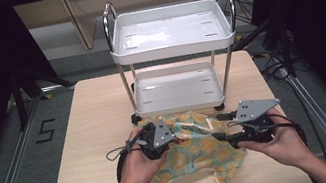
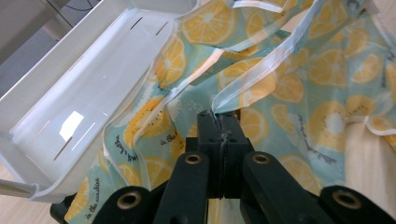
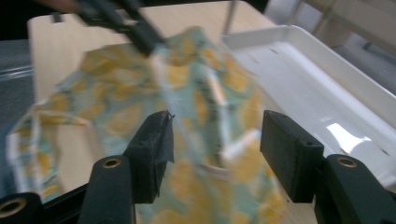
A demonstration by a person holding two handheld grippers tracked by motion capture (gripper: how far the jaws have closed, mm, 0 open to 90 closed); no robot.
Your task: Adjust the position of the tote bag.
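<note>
Pale wooden table bears a white cart.

I see my left gripper & right gripper over a lemon-print bag that lies on the wood table. Left one sits on the bag's top left edge, right one is at its top right edge, w/ a hand under each. A white cart w/ 2 trays stands just behind the bag.
</note>
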